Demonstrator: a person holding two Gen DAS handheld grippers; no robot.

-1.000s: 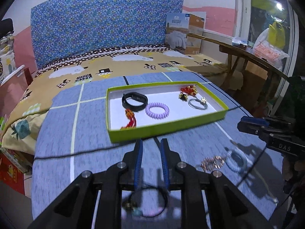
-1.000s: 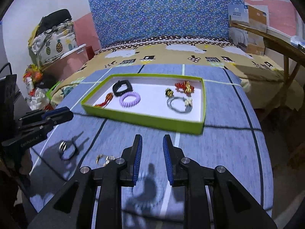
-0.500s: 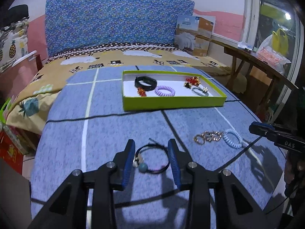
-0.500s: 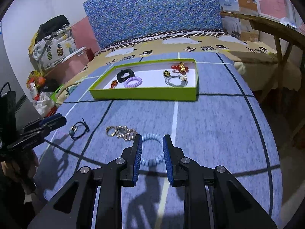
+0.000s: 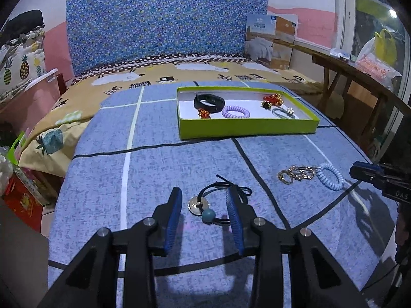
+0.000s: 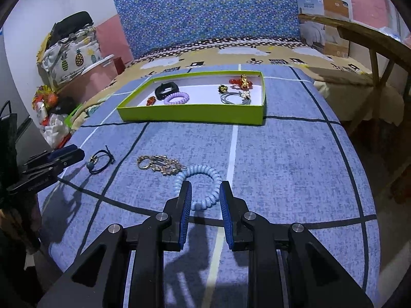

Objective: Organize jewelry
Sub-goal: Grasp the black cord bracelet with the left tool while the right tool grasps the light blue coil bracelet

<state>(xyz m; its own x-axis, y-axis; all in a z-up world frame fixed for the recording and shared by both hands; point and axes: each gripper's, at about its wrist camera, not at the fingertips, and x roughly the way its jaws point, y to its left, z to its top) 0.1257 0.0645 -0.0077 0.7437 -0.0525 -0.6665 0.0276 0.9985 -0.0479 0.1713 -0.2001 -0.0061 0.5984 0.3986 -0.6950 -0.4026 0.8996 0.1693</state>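
Note:
A green tray [image 5: 246,126] [image 6: 190,114] with a white floor holds several jewelry pieces. On the blue cloth in front of it lie a black cord bracelet with a teal bead [image 5: 208,214] [image 6: 99,161], a gold chain [image 5: 295,174] [image 6: 159,165] and a light blue coil bracelet [image 5: 330,177] [image 6: 199,187]. My left gripper [image 5: 204,205] is open, its fingers on either side of the black cord bracelet. My right gripper [image 6: 204,199] is open, its fingers astride the near part of the blue coil bracelet.
The tray holds a black band [image 5: 209,102], a purple coil [image 5: 235,112], red and gold charms [image 5: 272,100] and a grey ring [image 5: 282,113]. A bed with a blue headboard [image 5: 164,25] lies behind. A wooden table [image 5: 359,77] stands at the right.
Both grippers pulled back from the tray and came down low over the cloth. The left one opened wider around the black cord bracelet; the right one opened and closed in on the blue coil.

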